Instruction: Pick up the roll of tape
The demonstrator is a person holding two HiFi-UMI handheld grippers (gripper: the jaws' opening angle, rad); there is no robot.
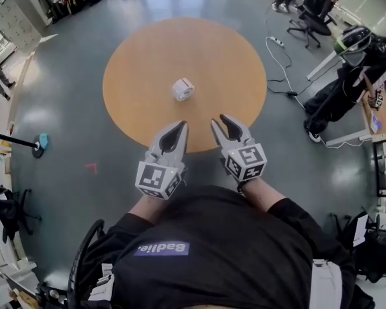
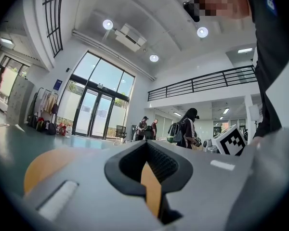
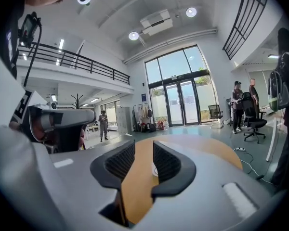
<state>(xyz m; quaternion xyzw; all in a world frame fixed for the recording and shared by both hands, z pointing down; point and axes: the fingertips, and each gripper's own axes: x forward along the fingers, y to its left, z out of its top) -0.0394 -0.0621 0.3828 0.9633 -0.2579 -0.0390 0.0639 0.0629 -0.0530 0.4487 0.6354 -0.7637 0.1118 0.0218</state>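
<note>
The roll of tape (image 1: pixel 183 89) is sitting at about the middle of the round wooden table (image 1: pixel 135 56), well apart from every edge. It is white and is lying tipped, with its open core facing roughly toward the near edge. Both tools are hovering side by side over the near edge of the table, pointing toward the roll and well short of it. The left gripper (image 1: pixel 182 127) is clenched: in the left gripper view its two dark jaws are meeting at the tips, with nothing between them and only a strip of the tabletop showing through the gap behind. The right gripper (image 1: pixel 220 120) is released, with its ribbed jaws standing apart and nothing between the pads. In the right gripper view a small sliver of white, which looks like the roll, is showing far ahead through that gap. A person's forearms are reaching out from a black shirt (image 1: pixel 225 256) behind the marker cubes. On the grey floor beyond the table's right edge, a cable (image 1: pixel 278 50) is trailing toward an office chair (image 1: pixel 312 18).
</note>
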